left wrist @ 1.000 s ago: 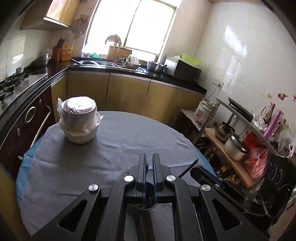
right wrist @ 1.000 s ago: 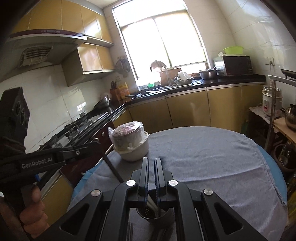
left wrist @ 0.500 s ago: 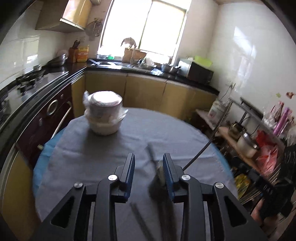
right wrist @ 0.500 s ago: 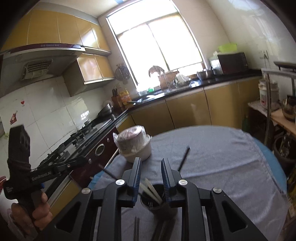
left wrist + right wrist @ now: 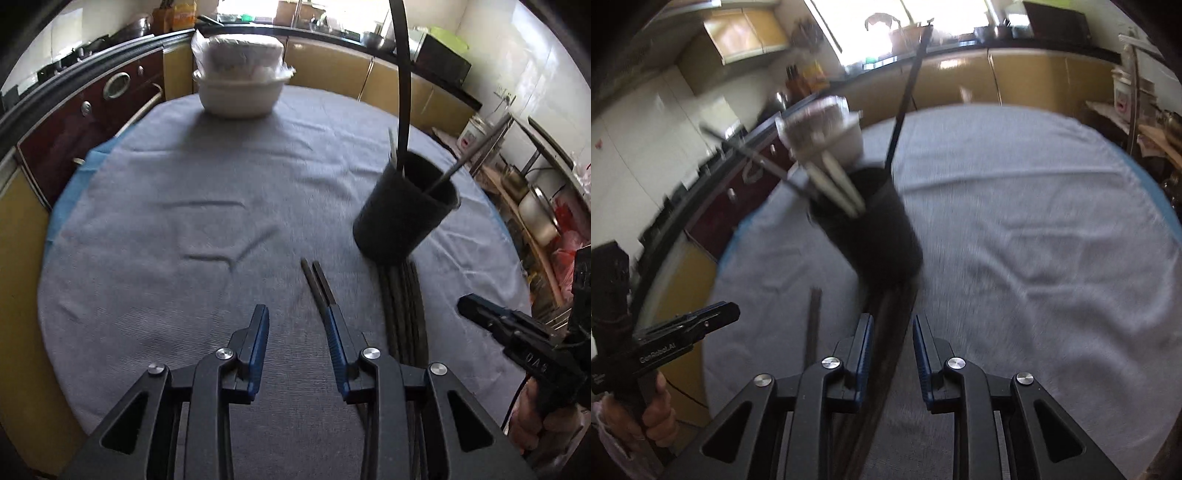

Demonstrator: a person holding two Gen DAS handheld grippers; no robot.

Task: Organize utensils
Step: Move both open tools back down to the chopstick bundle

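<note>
A black utensil cup (image 5: 404, 210) stands on the grey cloth with several utensils sticking out of it; it also shows in the right wrist view (image 5: 875, 236), blurred. A pair of dark chopsticks (image 5: 317, 282) lies on the cloth just ahead of my left gripper (image 5: 297, 315), which is open and empty, its right finger close to them. A bundle of dark chopsticks (image 5: 404, 306) lies in front of the cup. My right gripper (image 5: 892, 326) is open, with that bundle (image 5: 886, 332) lying between its fingers.
A white bowl stack wrapped in plastic (image 5: 240, 79) sits at the far side of the round table (image 5: 147, 221). Kitchen cabinets and a stove run along the left. A shelf with pots (image 5: 535, 206) stands to the right.
Both grippers have opened wider and tilted down toward the table. The cup and the chopsticks on the cloth have come into clear view.
</note>
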